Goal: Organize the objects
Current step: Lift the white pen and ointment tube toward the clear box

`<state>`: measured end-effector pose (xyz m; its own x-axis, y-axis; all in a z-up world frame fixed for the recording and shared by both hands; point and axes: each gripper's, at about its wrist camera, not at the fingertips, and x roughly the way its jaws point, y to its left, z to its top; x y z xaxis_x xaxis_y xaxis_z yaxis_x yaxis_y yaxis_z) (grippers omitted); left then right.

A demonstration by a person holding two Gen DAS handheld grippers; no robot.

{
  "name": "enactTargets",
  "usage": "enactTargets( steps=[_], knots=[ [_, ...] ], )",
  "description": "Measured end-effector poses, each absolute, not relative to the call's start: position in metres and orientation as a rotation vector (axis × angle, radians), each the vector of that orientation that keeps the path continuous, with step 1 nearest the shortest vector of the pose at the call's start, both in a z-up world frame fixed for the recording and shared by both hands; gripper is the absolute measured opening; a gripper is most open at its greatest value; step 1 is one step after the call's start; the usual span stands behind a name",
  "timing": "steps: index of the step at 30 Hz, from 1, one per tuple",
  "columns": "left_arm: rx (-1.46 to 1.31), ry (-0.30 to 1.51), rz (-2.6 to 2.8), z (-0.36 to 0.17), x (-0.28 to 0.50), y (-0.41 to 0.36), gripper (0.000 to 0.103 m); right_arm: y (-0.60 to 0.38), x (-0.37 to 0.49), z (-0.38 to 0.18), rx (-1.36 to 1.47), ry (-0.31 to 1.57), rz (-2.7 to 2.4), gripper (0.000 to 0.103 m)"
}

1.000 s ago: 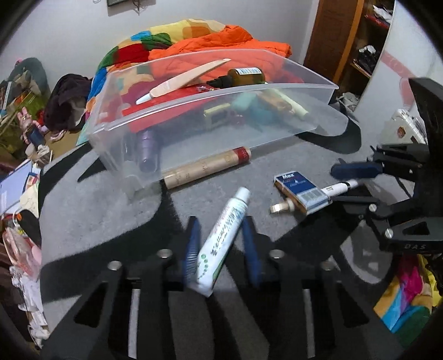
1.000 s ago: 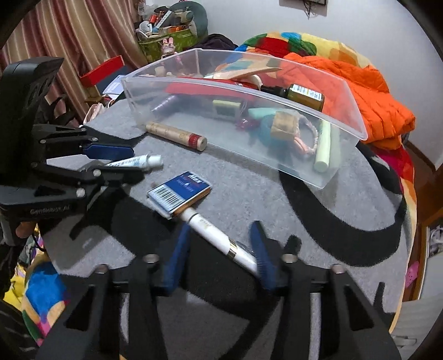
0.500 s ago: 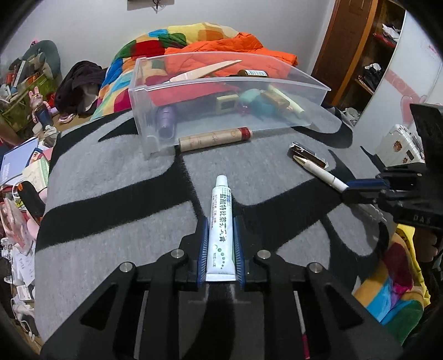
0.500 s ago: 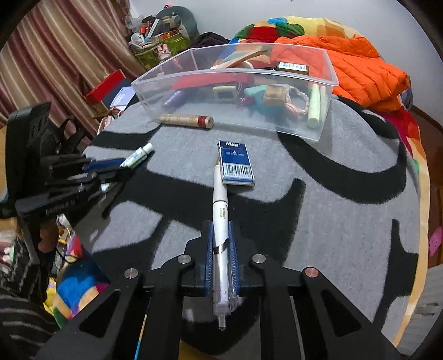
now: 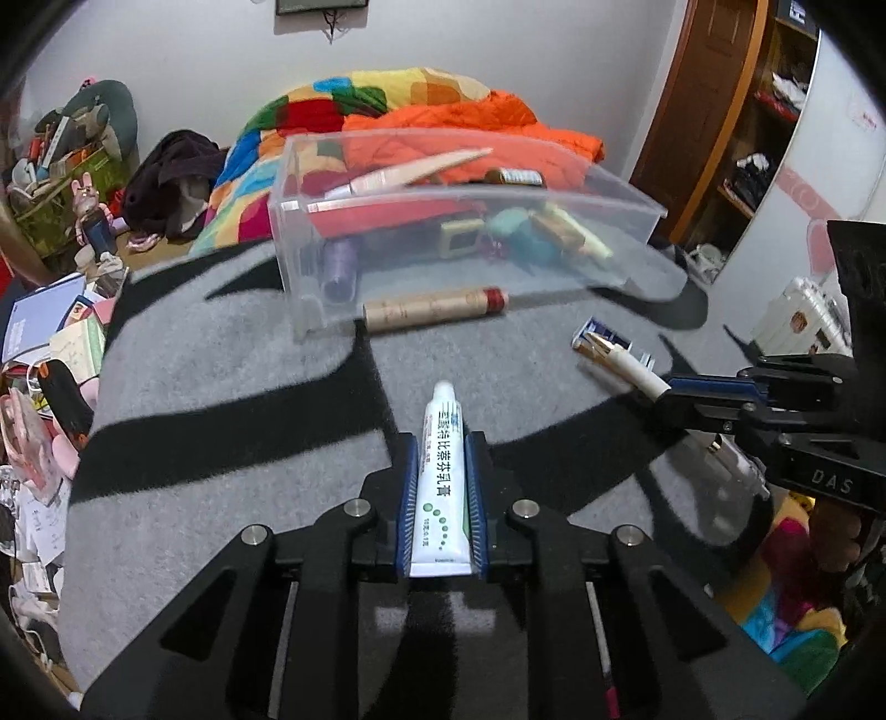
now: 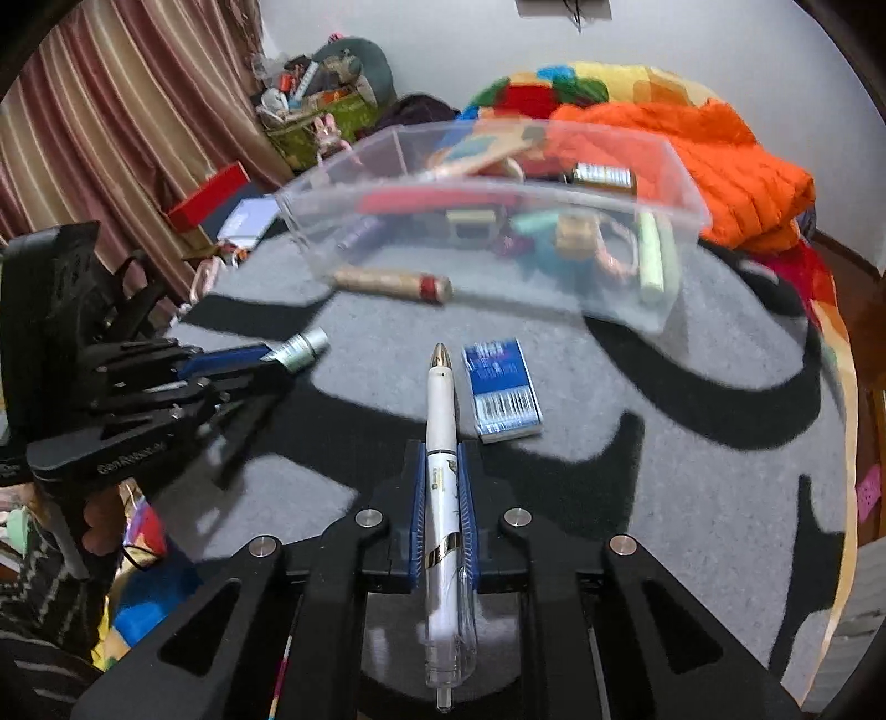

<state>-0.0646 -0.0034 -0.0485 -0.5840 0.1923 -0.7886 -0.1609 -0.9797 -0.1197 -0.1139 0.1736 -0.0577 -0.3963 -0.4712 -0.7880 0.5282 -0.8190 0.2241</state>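
With the left gripper [image 5: 440, 498] clamped on the tube [image 5: 440, 476] at lower centre and the right gripper [image 6: 441, 509] clamped on the pen [image 6: 441, 498], both short of the bin [image 6: 673, 216] above, either could snag its near wall.

A pale wall [image 5: 498, 44] runs along the far side, with a small dark frame [image 5: 321, 5] hanging high on it. A wooden door [image 5: 703, 116] stands at the far right beside open shelves [image 5: 775, 111] of clutter. Striped reddish curtains [image 6: 111, 122] hang at the left. A patchwork quilt [image 5: 343, 105] and an orange duvet [image 6: 736, 166] are heaped on the far side. A grey blanket with black bands [image 5: 221, 387] covers the near surface.
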Motion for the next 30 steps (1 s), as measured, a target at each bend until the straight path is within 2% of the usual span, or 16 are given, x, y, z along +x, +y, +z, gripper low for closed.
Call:
enactTargets(
  steps=[19, 30],
  knots=[
    [-1.019, -0.083, 2.763, 0.028, -0.081, -0.005, 0.016, 0.170, -0.151, 0.031, 0.940, 0.017, -2.407, 0.010],
    [-1.004, -0.143, 2.805, 0.041, -0.121, -0.019, 0.016, 0.169, -0.197, 0.038, 0.936, 0.049, -2.465, 0.010]
  ],
)
